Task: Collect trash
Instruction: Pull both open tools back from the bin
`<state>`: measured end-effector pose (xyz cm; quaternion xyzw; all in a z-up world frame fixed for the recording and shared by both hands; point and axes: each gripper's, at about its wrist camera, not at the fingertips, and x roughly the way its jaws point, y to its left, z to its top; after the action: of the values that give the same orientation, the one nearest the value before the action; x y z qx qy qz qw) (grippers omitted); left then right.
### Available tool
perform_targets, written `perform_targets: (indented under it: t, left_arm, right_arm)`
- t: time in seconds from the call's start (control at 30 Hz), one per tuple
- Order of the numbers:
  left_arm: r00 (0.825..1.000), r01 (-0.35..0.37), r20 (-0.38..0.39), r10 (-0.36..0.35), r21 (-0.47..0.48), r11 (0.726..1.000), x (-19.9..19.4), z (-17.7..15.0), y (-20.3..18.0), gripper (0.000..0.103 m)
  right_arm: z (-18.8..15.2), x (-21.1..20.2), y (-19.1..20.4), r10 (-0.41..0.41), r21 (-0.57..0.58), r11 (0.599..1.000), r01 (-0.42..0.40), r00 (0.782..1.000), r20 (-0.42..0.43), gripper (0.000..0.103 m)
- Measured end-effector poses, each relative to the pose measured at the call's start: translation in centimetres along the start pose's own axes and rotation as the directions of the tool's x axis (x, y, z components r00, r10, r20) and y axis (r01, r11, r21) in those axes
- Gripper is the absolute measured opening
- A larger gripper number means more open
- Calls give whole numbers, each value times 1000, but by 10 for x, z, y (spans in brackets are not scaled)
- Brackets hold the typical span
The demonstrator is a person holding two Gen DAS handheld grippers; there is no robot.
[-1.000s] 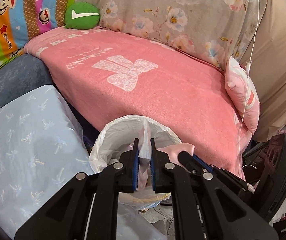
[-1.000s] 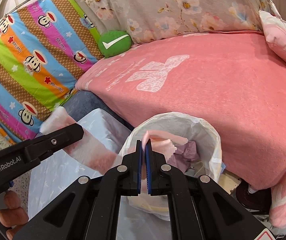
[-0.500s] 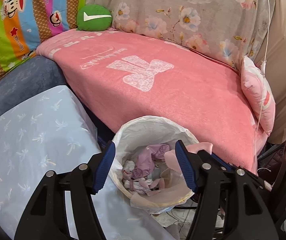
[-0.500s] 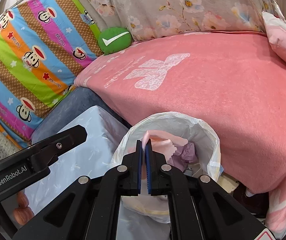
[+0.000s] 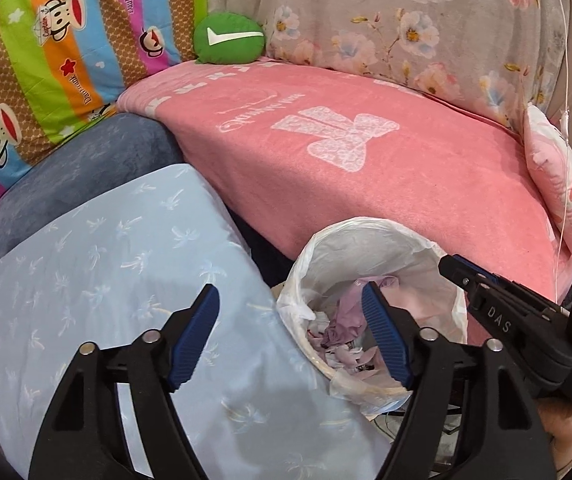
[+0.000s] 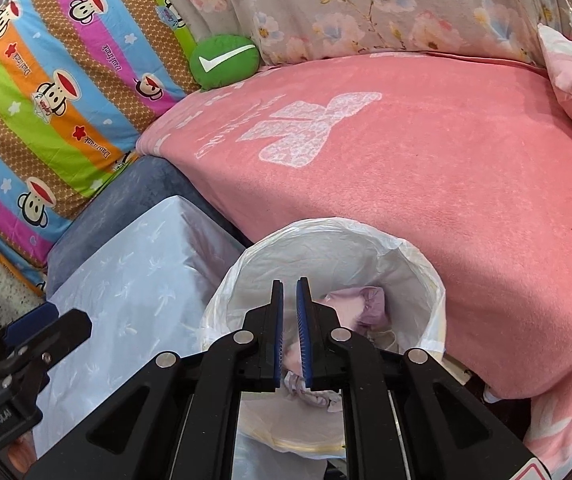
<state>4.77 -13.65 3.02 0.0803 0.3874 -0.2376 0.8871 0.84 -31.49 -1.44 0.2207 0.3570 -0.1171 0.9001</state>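
A bed with a pink blanket [image 5: 366,168] fills the background, with a floral grey cover [image 5: 406,20] behind it and a striped monkey-print quilt [image 5: 45,48] to one side. The landmark is the trash bin [image 6: 422,276], lined with a thin white plastic bag whose edge folds over the rim, standing just in front of the blanket's near edge.

Inside the bin lies the trash [image 5: 346,328]: crumpled tissues and soft scraps in pale lilac, pink and white, bunched loosely in the bottom, with a larger lilac wad [image 6: 362,300] resting against the inner wall on the blanket side.

Beside the bin, on the quilt's side, a pale blue cloth with small palm prints [image 5: 125,280] covers a flat surface and touches the bag's rim. Behind that cloth sits a blue-grey cushion [image 5: 85,176]. Far beyond the bin, at the blanket's back corner, rests a round green cushion with a white tick [image 5: 229,38], and a pink pillow [image 5: 550,176] leans at the blanket's other end.

The left gripper [image 5: 290,336] hovers over the bin's rim, its blue fingers [image 5: 193,336] spread wide and holding nothing. The right gripper [image 6: 290,334] hangs directly above the bin's mouth, its fingers parted by a narrow gap, with nothing pinched between them.
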Motion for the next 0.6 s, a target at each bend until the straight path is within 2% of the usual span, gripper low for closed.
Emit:
perform_targets:
  t: [0.1, 0.23, 0.6]
  left_arm:
    - [1000, -16, -4, 16, -4, 1000, 2, -3, 3, 76]
    - [1000, -22, -6, 22, -8, 1000, 3, -8, 6, 78]
    - [999, -30, -20, 30, -12, 999, 12, -15, 2, 80]
  right_arm:
    - [-2, 3, 2, 4, 3, 1000, -4, 1000, -4, 29]
    - [-6, 3, 3, 11, -6, 1000, -11, 1000, -18, 29]
    - [-7, -3, -6, -15, -41, 999, 13, 999, -34, 43]
